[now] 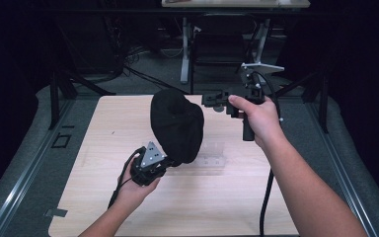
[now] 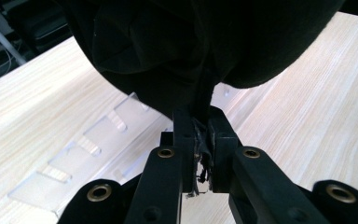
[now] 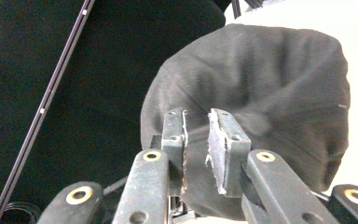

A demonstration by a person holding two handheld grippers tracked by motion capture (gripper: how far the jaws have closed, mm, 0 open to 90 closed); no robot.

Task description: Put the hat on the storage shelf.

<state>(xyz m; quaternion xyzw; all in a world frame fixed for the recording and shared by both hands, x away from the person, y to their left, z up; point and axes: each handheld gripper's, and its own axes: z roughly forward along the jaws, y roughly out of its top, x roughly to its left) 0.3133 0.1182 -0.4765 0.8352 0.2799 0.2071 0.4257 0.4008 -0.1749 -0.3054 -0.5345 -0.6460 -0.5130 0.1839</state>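
hat [image 1: 176,126]: black cloth, matt, soft and creased
table [image 1: 128,207]: pale wood grain, smooth, low sheen
rack [image 2: 81,154]: clear plastic, glossy
left gripper [image 2: 200,128]: black matt body, brass-coloured rivets, frayed pads

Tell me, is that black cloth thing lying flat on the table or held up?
Held up. The left gripper pinches the black cloth at its lower edge, and it bulges above the table. The right gripper is open beside it.

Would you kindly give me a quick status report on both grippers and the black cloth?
Left gripper shut on black cloth, holding it above the table. Right gripper open, beside the cloth. Clear slotted strip lies underneath.
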